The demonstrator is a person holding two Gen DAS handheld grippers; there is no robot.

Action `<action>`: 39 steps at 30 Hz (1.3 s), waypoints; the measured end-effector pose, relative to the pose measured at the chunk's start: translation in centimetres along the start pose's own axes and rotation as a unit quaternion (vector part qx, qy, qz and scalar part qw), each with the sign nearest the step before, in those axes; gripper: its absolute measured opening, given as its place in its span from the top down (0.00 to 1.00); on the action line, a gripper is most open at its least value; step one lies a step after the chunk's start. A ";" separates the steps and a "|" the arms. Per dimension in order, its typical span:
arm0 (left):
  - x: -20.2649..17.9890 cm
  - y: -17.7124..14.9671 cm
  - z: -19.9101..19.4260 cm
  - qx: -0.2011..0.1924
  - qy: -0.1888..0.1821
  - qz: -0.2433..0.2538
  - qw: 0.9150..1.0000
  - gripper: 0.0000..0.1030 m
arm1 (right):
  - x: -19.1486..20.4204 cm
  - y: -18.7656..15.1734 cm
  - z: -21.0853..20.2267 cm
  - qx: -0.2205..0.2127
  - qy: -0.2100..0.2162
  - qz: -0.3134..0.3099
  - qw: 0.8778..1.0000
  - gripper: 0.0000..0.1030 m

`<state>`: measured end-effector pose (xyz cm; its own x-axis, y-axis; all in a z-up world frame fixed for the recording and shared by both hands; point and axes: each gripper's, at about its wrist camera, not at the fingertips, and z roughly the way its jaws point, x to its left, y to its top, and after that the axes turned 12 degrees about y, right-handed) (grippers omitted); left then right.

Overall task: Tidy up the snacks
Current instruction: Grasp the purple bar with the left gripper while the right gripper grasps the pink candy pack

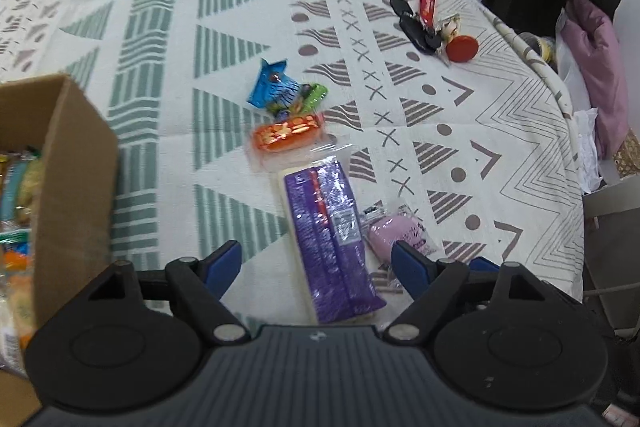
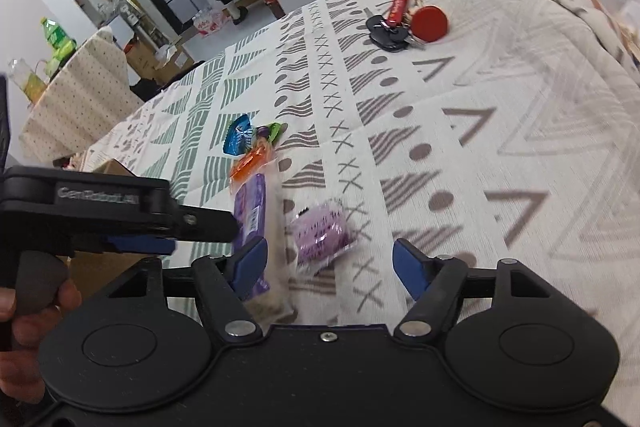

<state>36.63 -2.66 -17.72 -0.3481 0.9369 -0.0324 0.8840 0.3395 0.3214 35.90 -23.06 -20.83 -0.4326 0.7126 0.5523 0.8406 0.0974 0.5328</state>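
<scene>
Left wrist view: our left hand-held gripper [image 1: 316, 267] hangs released, straddling the purple packet [image 1: 330, 239] lying flat on the tabletop [image 1: 500, 131], right of the cardboard box [image 1: 76, 163]. Right hand-held gripper [image 2: 330, 263] likewise released. We judge the film light, slippery, crushable; grip across the narrow width.

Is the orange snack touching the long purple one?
Touching. In the left wrist view, the orange snack's clear wrapper edge overlaps the top end of the long purple snack, with no tablecloth showing between them.
</scene>
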 end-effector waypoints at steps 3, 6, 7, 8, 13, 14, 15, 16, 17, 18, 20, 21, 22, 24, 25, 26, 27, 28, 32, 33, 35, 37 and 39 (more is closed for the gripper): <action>-0.8 0.3 1.3 0.007 0.006 0.008 1.000 0.21 | -0.2 0.6 1.3 0.010 -0.007 -0.012 1.000 0.33; -1.3 0.1 2.9 0.027 0.013 0.007 1.000 0.21 | -0.6 0.9 2.1 0.021 -0.012 -0.015 1.000 0.33; -1.3 0.0 3.3 0.032 0.015 0.003 0.999 0.22 | -0.8 0.9 2.4 0.028 -0.013 -0.013 0.999 0.33; -1.3 0.0 3.6 0.035 0.017 0.002 0.999 0.22 | -1.0 0.8 2.7 0.033 -0.012 -0.010 0.999 0.33; -1.3 -0.3 4.4 0.039 0.026 -0.003 0.999 0.29 | -0.7 0.3 3.1 0.039 -0.011 -0.034 0.999 0.39; -1.4 -0.3 4.4 0.037 0.031 -0.002 0.999 0.35 | -0.7 0.3 3.2 0.041 -0.008 -0.038 0.998 0.43; -1.4 -0.3 4.3 0.036 0.035 0.000 0.999 0.38 | -0.6 0.2 3.3 0.044 -0.007 -0.041 0.998 0.51; -1.2 -0.3 4.3 0.036 0.037 -0.001 0.999 0.47 | -0.6 0.2 3.3 0.047 -0.003 -0.042 0.998 0.54; -1.1 -0.3 4.2 0.036 0.039 -0.002 0.999 0.57 | -0.5 0.2 3.3 0.048 -0.001 -0.042 0.998 0.56; -0.9 -0.3 4.2 0.037 0.043 0.001 0.998 0.61 | -0.5 0.1 3.2 0.047 -0.001 -0.045 0.998 0.57; -0.5 -0.5 4.0 0.039 0.043 0.007 0.998 0.66 | -0.4 0.1 3.2 0.050 -0.001 -0.048 0.998 0.59; -0.3 -0.6 3.9 0.042 0.042 0.007 0.998 0.67 | -0.4 0.0 3.1 0.051 -0.001 -0.046 0.998 0.59; -0.1 -0.8 3.7 0.043 0.042 0.008 0.998 0.68 | -0.4 0.0 2.9 0.051 -0.001 -0.043 0.998 0.60; 0.3 -1.3 3.3 0.046 0.040 0.006 0.998 0.69 | -0.4 -0.2 2.4 0.052 -0.003 -0.035 0.998 0.60; 0.5 -1.7 3.0 0.047 0.039 0.004 0.998 0.69 | -0.4 -0.3 2.1 0.051 -0.005 -0.031 0.998 0.60; 0.7 -2.0 2.8 0.048 0.038 0.003 0.998 0.69 | -0.5 -0.5 1.8 0.051 -0.008 -0.026 0.998 0.60; 0.9 -2.4 2.5 0.049 0.037 0.003 0.998 0.69 | -0.5 -0.7 1.5 0.050 -0.011 -0.020 0.998 0.60; 1.0 -2.7 2.2 0.049 0.037 0.003 0.998 0.69 | -0.5 -0.9 1.2 0.050 -0.012 -0.014 0.999 0.61; 1.5 -3.7 0.9 0.047 0.031 0.009 0.998 0.69 | -0.4 -1.5 0.1 0.045 -0.008 0.013 0.999 0.61; 1.6 -3.9 0.5 0.045 0.029 0.011 0.999 0.69 | -0.2 -1.6 -0.2 0.042 -0.010 0.015 0.999 0.61; 1.8 -4.3 -0.3 0.040 0.024 0.014 0.999 0.69 | 0.3 -1.7 -1.0 0.035 -0.012 0.016 0.999 0.61; 2.0 -4.5 -1.0 0.035 0.019 0.016 0.999 0.69 | 0.7 -2.0 -1.6 0.031 -0.011 0.018 0.999 0.61; 2.2 -4.8 -1.6 0.031 0.016 0.017 0.999 0.70 | 1.2 -2.2 -2.1 0.030 -0.014 0.017 0.999 0.61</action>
<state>31.13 -2.35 -17.80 -0.3261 0.9453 0.0086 0.9130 0.3126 0.2621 32.87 -23.85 -19.99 -0.3945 0.7356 0.5508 0.8734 0.1137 0.4736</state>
